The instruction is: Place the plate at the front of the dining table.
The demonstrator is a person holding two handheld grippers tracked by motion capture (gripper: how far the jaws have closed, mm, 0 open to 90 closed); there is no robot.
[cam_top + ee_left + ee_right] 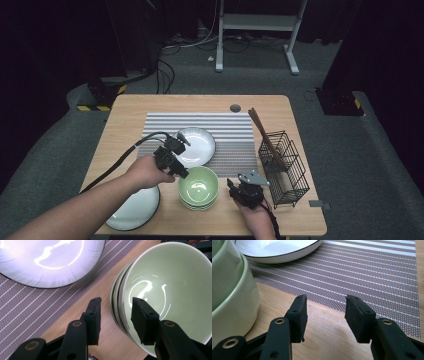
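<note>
L gripper (115, 310): jaws part-spread, straddling near rim of top green bowl (170, 290) in stack, one jaw inside, one outside; pads not pressing. Stack sits on worktop (295, 220), front-centre. R gripper (325, 312): jaws spread approx halfway, holding nothing, low over bare wood just R of stack.
Around, L to R: white plate (132, 212) at front edge; 2nd white plate (200, 145) on striped mat (240, 130); wire rack (285, 167) w/ chopsticks (262, 132).
L gripper view adds: stack rims layered.

The person's forearm (75, 212) partly covers the front white plate (137, 212).
</note>
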